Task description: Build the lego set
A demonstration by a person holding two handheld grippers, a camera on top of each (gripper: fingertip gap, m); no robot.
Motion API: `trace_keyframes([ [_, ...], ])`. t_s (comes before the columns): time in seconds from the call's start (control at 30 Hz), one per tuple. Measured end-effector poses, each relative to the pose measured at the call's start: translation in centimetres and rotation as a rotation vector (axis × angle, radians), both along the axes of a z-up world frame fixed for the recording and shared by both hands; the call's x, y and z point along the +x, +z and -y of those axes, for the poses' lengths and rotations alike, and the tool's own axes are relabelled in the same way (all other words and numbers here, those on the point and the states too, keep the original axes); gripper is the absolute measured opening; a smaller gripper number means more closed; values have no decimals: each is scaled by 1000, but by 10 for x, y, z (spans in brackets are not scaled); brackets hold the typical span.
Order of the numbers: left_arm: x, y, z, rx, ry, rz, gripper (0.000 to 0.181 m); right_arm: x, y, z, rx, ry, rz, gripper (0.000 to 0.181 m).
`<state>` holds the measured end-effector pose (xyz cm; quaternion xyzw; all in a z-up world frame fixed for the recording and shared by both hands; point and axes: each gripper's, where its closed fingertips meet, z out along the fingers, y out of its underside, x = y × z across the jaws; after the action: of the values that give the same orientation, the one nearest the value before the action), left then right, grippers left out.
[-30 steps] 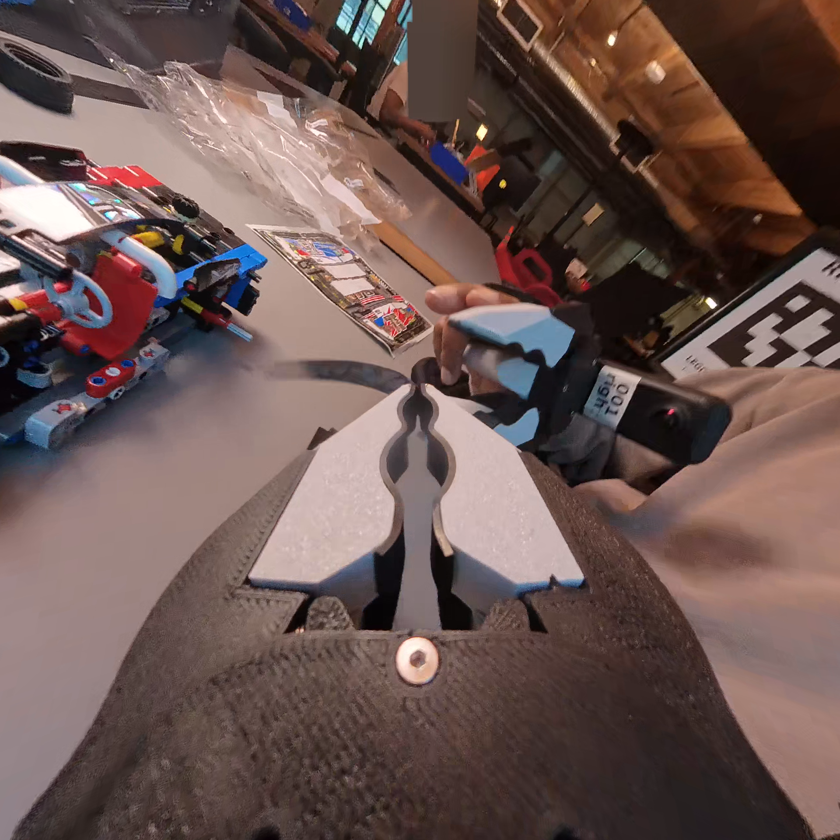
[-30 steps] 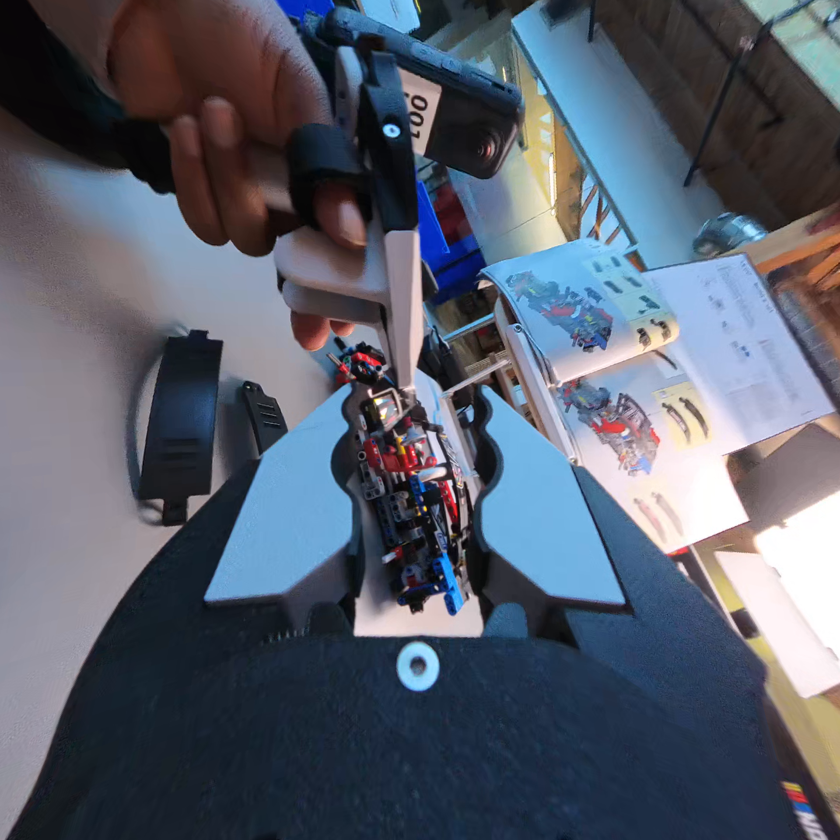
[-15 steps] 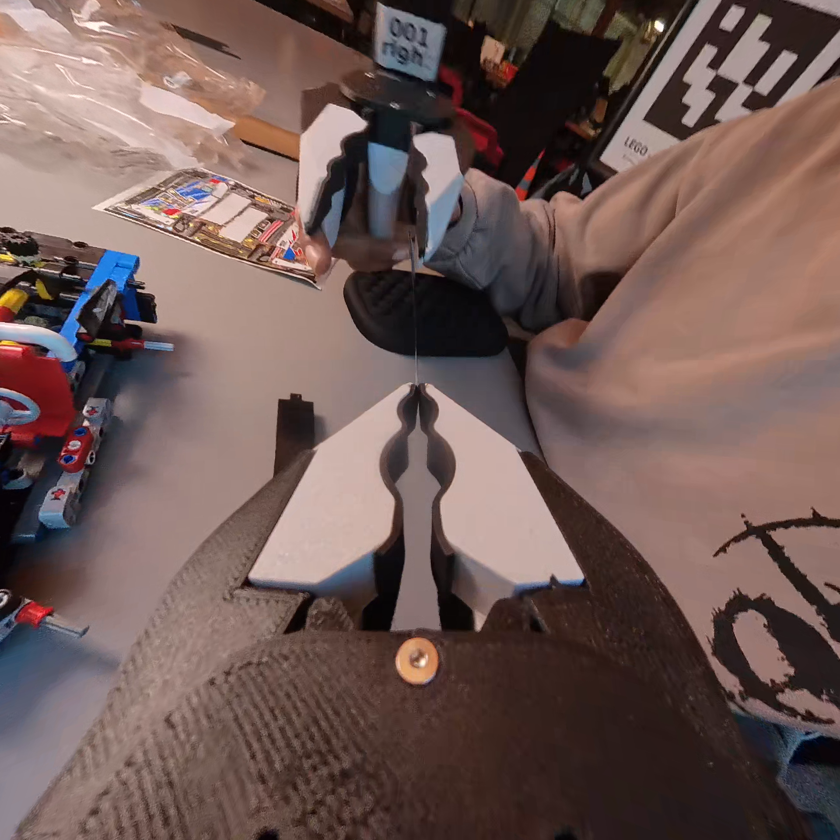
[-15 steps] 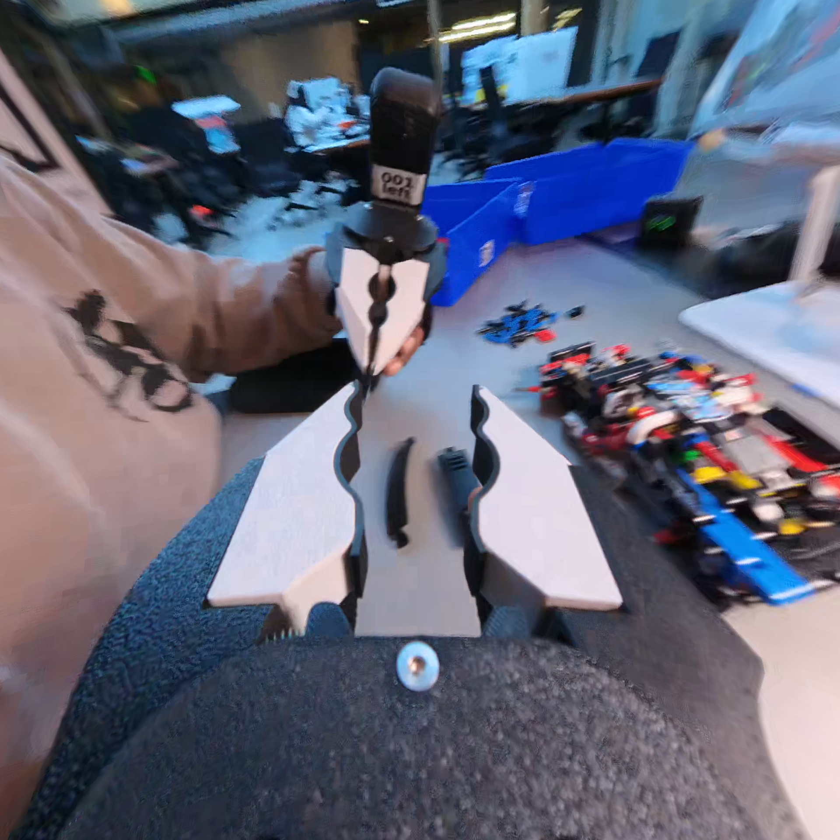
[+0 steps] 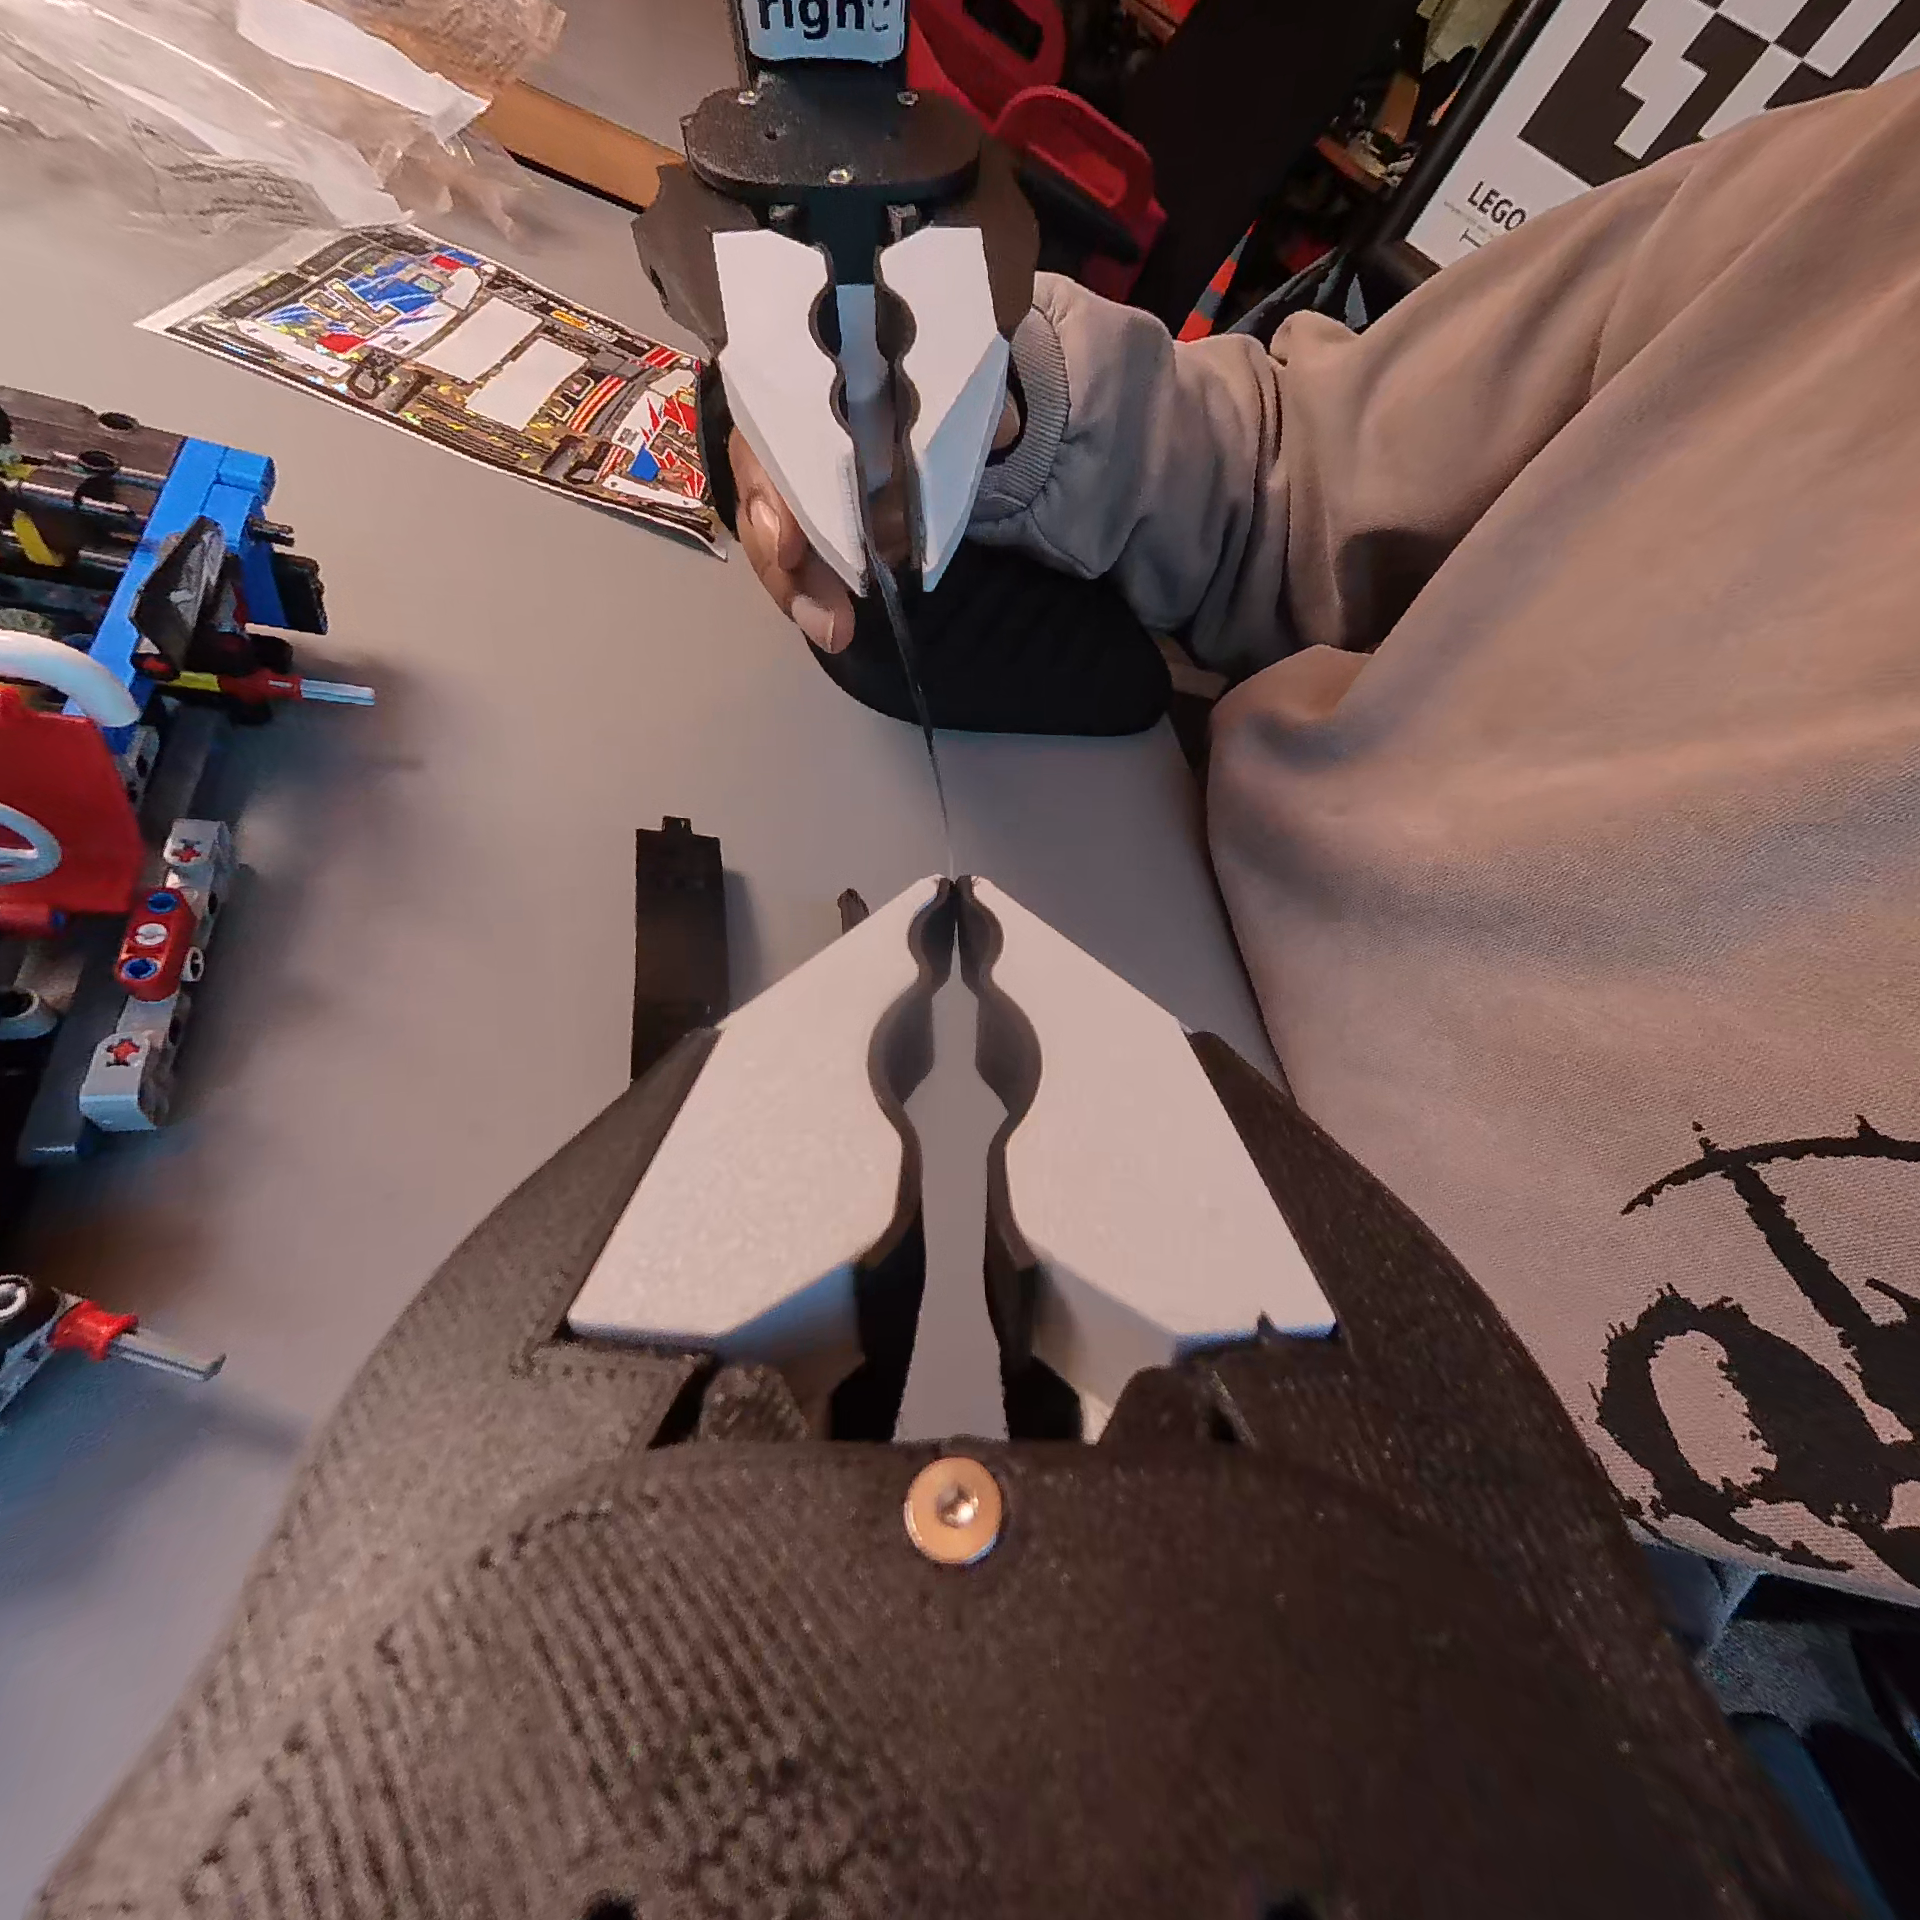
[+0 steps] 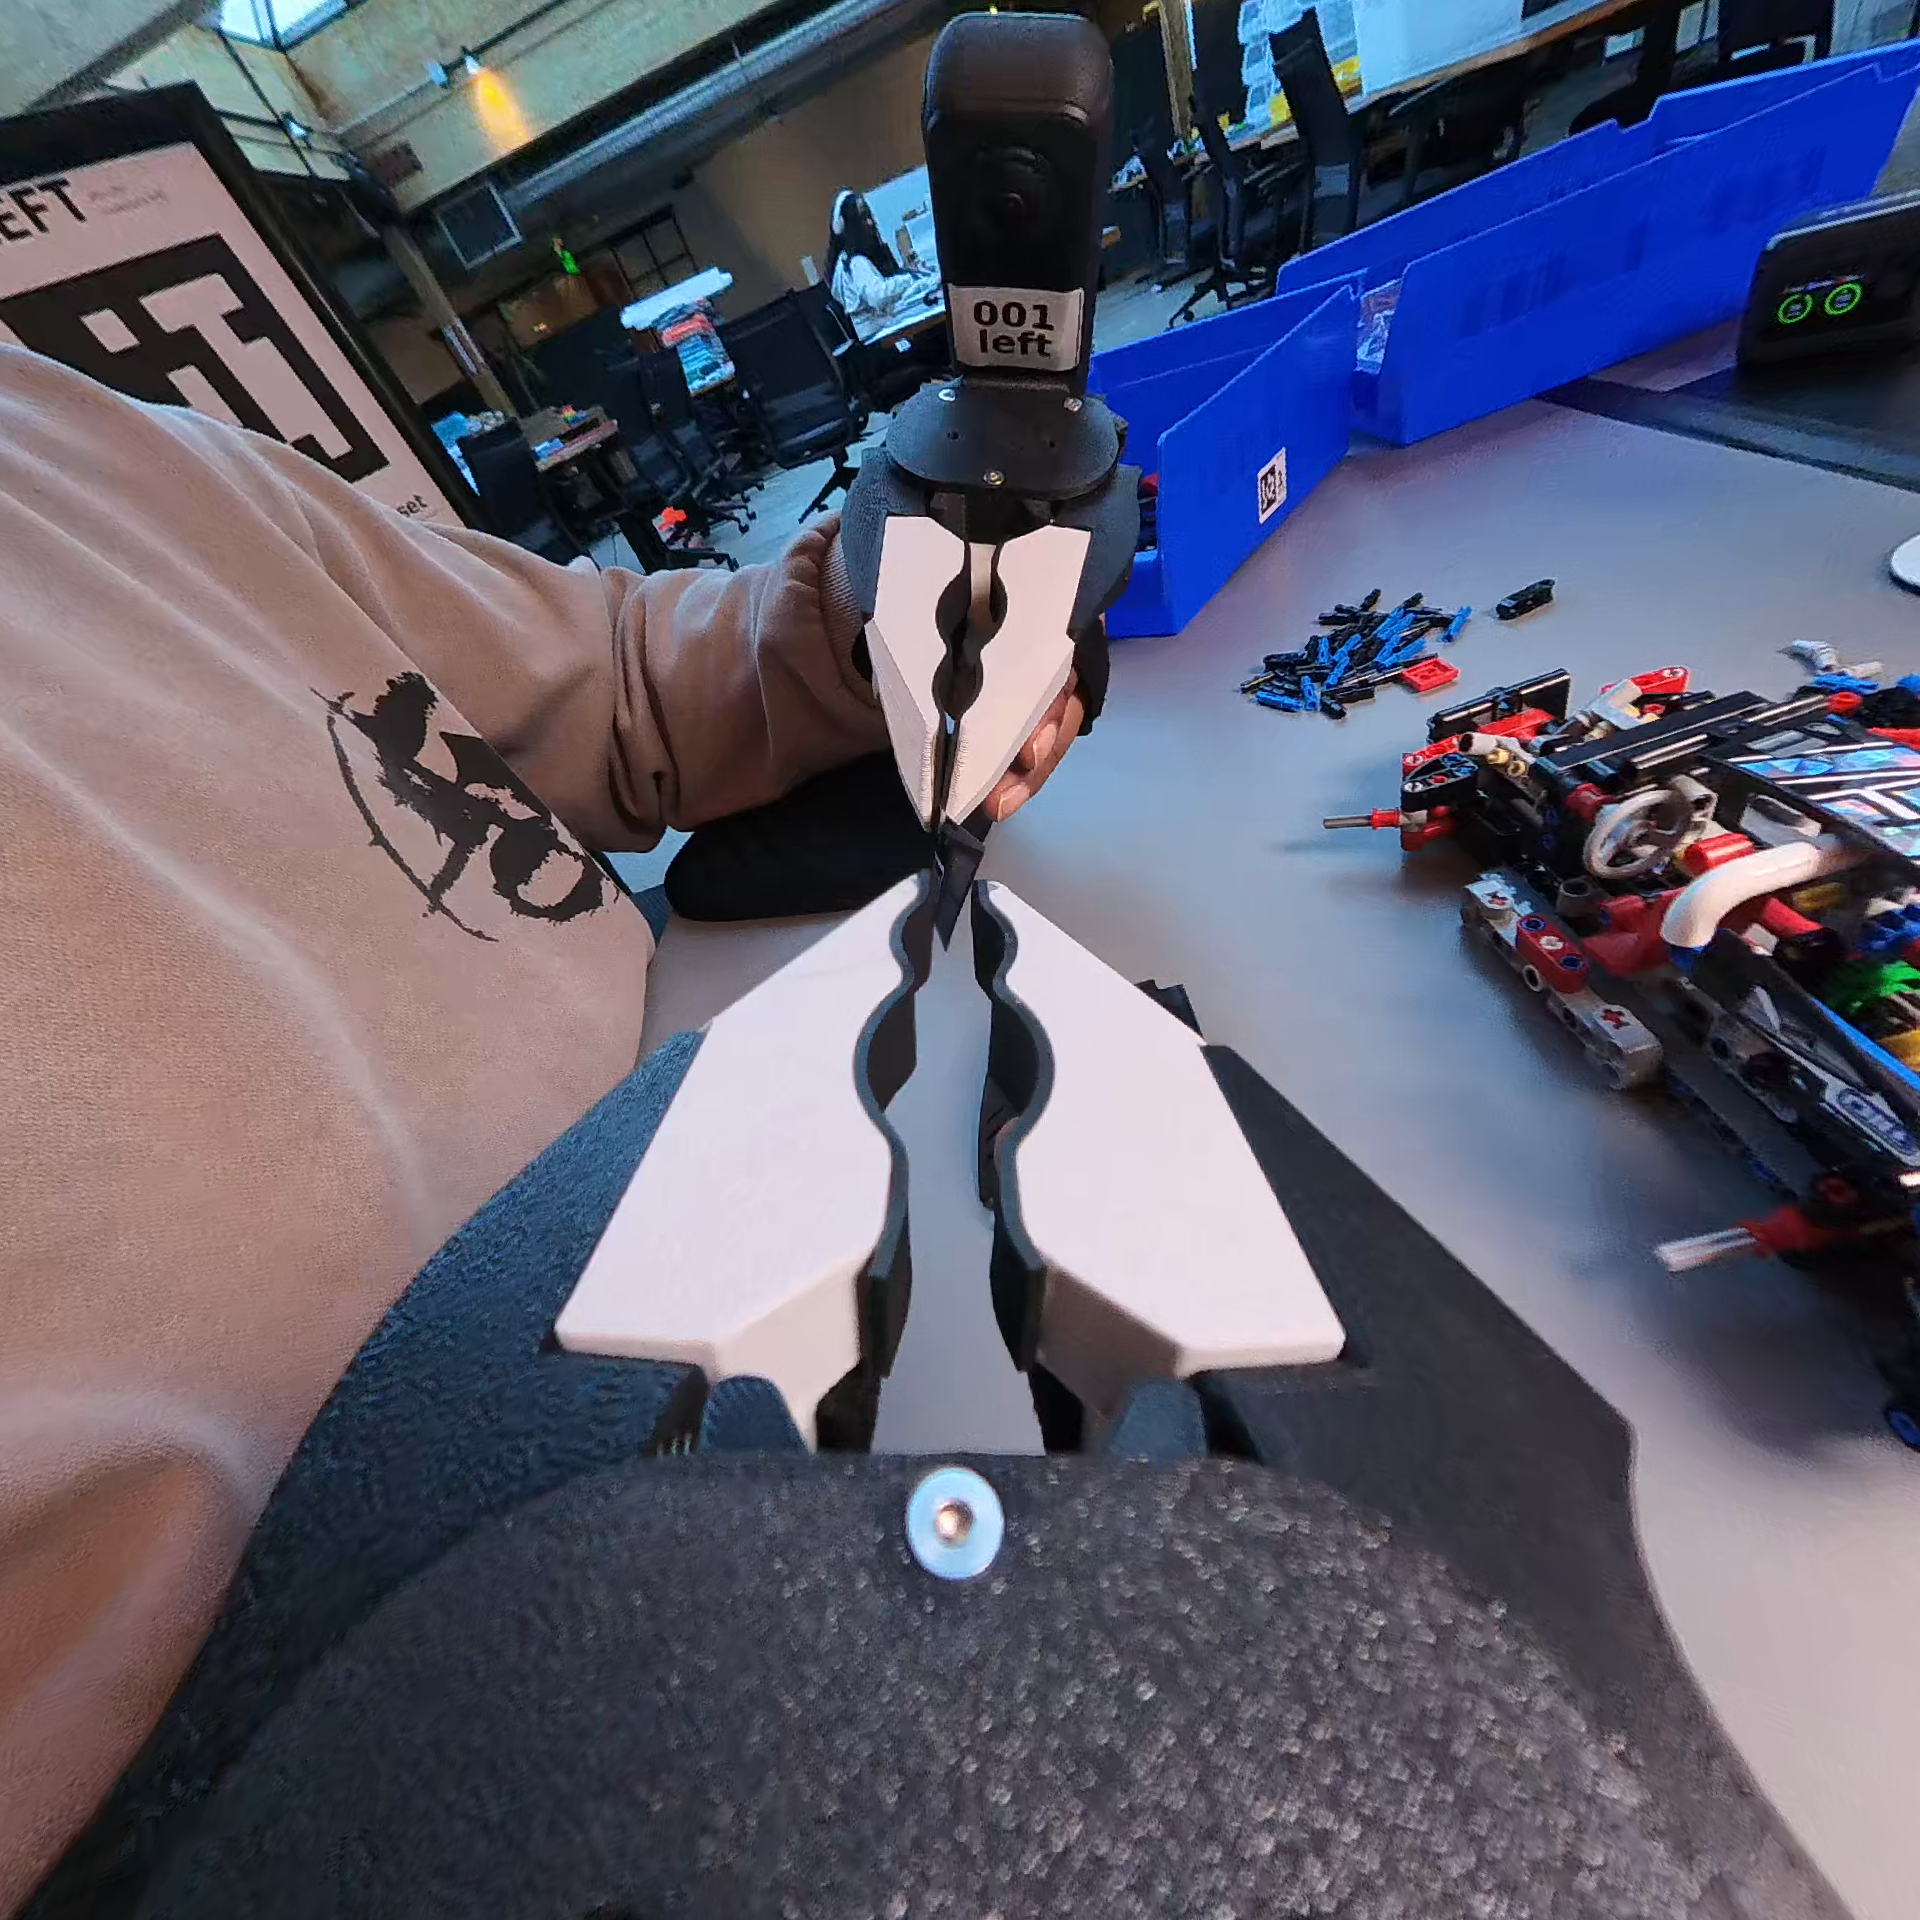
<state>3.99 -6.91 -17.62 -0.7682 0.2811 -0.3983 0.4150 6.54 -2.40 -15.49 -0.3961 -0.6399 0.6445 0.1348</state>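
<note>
A thin black curved lego strip (image 5: 902, 644) spans the gap between the two tools, which face each other tip to tip above the grey surface (image 5: 499, 852). The left tool (image 5: 954, 883) is clenched on one end of the strip at its very tips. The right tool (image 6: 948, 914), seen in its own view with a narrow gap between its tips, has the strip's other end between them; it appears to be closing on or lightly grasping it, and I cannot tell which. In the left view the partly built lego car (image 5: 94, 790) lies at nine o'clock; in the right view it sits at three o'clock. The car's chassis, red seat and steering wheel look assembled, but body panels seem to be missing. More black panel pieces (image 5: 677, 935) lie on the surface just under the tools, a heap of small blue and black pins (image 6: 1351, 655) sits at two o'clock in the right view, and a sticker sheet (image 5: 447, 364) at eleven o'clock in the left view looks partly used, so plenty remains. Both hands are held low and level, wrists near the person's chest.
</note>
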Motion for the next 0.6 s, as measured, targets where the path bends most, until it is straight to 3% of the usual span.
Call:
trace_keyframes([
  [0.37, -9, -4, -6, -13, 54, 0, 0, -6, -10, -8, -21, -51, 79, 0],
  [0.53, -39, 8, -19, 49, 181, -3, 45, -16, 12, -20, -118, -116, 104, 0],
  [0.6, -48, 6, -24, 65, 222, -26, 46, -20, 32, -28, -138, -140, 95, 0],
])
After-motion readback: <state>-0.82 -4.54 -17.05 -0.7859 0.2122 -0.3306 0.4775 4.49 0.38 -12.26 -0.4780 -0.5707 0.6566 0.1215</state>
